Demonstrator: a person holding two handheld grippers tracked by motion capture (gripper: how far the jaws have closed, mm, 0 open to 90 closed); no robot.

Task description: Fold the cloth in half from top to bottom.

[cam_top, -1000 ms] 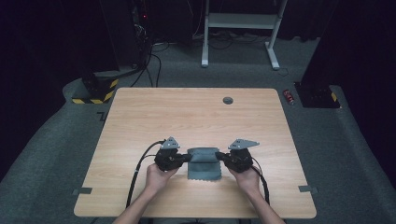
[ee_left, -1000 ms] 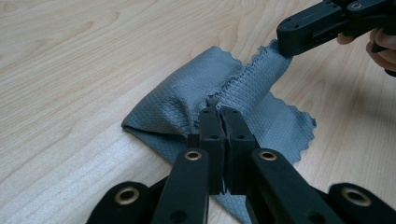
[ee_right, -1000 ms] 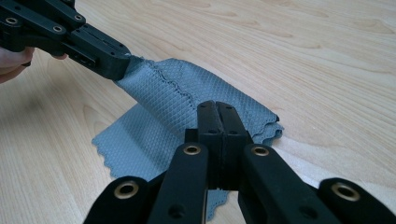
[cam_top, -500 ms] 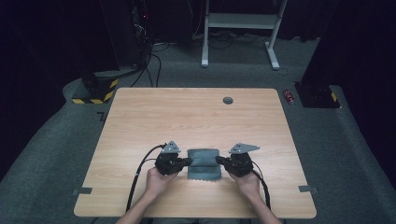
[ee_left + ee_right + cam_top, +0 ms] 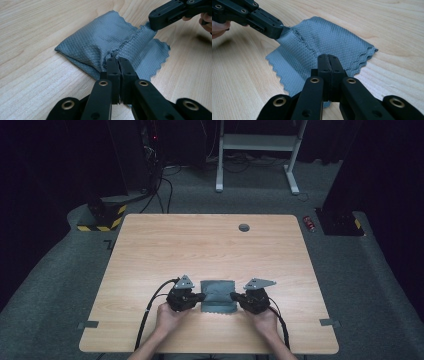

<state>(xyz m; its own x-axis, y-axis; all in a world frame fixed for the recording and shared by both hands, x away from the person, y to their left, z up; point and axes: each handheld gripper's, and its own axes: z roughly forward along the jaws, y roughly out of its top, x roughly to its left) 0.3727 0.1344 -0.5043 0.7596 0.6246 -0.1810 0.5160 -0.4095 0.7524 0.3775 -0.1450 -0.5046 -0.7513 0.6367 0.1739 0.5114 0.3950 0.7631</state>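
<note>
Currently the grey cloth [image 5: 218,296] lies on the table [image 5: 200,245] near the person's edge, between the two grippers. The left gripper [image 5: 199,296] has its jaws fully closed, pinching the cloth's left edge; the right gripper [image 5: 234,296] is likewise clamped on the right edge. Judging by the layers, one fold is complete: a doubled layer with a scalloped hem [image 5: 130,40] crosses the middle. A further fold, or flattening and release, appears to remain.
</note>
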